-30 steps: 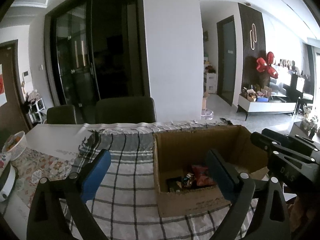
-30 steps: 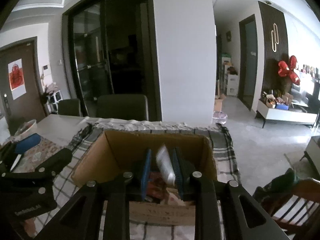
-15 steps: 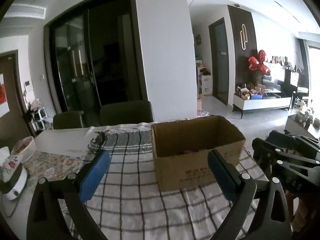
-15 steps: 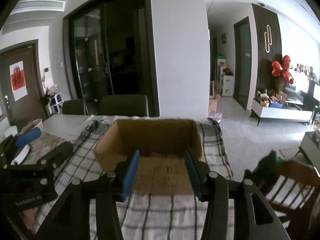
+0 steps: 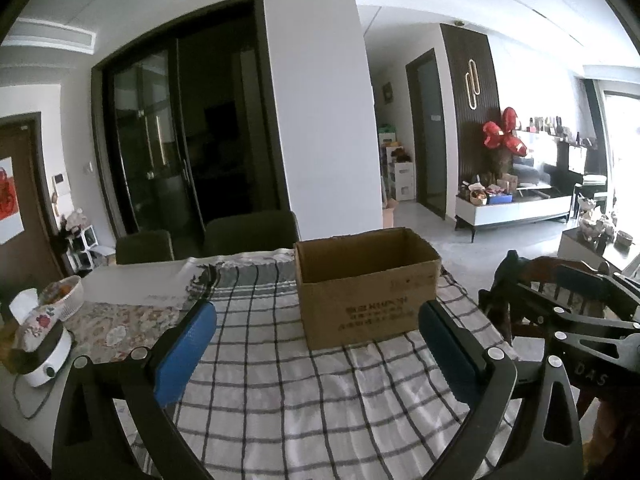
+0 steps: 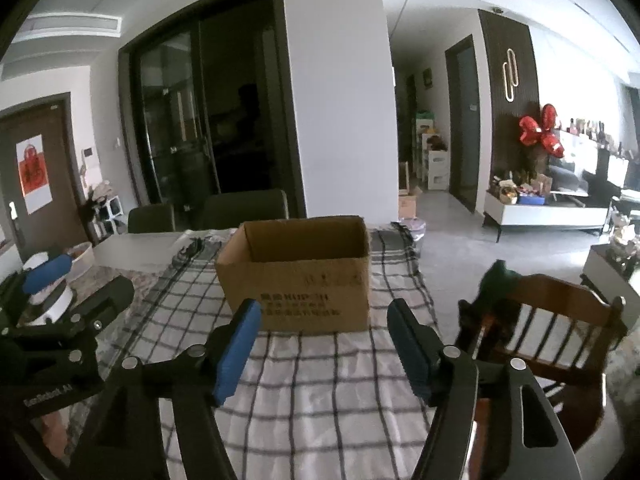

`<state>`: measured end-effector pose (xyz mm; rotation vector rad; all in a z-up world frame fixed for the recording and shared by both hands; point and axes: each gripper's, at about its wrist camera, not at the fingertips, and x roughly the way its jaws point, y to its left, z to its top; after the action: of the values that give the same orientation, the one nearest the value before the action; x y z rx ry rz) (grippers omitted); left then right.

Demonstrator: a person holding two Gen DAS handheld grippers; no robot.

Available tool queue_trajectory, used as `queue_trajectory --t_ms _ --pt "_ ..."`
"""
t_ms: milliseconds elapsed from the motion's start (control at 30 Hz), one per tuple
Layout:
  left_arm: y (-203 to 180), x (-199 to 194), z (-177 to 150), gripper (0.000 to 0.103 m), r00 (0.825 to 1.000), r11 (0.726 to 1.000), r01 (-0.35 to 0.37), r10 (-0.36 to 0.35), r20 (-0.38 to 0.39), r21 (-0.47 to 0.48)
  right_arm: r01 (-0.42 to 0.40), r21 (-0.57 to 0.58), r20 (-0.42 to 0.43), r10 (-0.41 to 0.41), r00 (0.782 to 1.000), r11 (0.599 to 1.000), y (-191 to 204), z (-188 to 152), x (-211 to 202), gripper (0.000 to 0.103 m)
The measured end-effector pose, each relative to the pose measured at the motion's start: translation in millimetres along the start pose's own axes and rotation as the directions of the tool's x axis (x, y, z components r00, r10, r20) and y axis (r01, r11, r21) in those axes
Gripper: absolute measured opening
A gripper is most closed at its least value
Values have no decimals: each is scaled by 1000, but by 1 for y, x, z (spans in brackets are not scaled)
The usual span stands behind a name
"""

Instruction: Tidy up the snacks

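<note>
An open cardboard box (image 5: 366,292) (image 6: 298,276) stands on the checked cloth (image 5: 304,392) (image 6: 320,380), ahead of both grippers. Its contents are hidden behind its near wall. My left gripper (image 5: 320,348) hovers above the cloth, well short of the box, its jaws opening wide with nothing between the blue pads. My right gripper (image 6: 324,344) also hangs short of the box, jaws opening and empty. The right gripper's black frame (image 5: 576,328) shows at the right of the left wrist view. The left gripper's frame (image 6: 60,320) shows at the left of the right wrist view.
A white appliance (image 5: 42,356) and a floral tissue cover (image 5: 34,320) stand at the table's left beside a white basket (image 5: 66,294). Two dark chairs (image 5: 248,232) stand behind the table. A wooden chair (image 6: 548,328) stands at the right, by the table's edge.
Both grippers have drawn back from the box, which now looks smaller and farther. The right gripper let go of a pale packet over the box and its jaws spread apart.
</note>
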<state>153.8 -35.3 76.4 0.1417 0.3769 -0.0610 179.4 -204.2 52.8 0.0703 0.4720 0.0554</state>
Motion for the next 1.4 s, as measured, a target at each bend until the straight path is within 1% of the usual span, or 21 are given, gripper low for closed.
queue_trajectory --t_ms 200,400,667,833,1400 --pt "-4 -27 -8 103 1000 1000 9 -9 10 -9 30 -12 26 -30 999 999 -5 -13 -34 75" --pt "-4 -44 -14 103 1000 1000 15 -15 13 -24 41 -21 47 -40 998 999 -2 -18 -56 76" --pt "-1 -61 -16 103 999 1000 16 -15 37 -19 32 -17 55 -31 998 999 1 -22 -70 76" --pt "-1 -63 -16 103 999 1000 13 -12 39 -21 28 -9 59 -28 998 1000 4 -26 -79 76" --pt "-3 -74 -18 103 998 1000 11 -10 54 -22 8 -4 61 -7 998 1000 6 -26 -86 76"
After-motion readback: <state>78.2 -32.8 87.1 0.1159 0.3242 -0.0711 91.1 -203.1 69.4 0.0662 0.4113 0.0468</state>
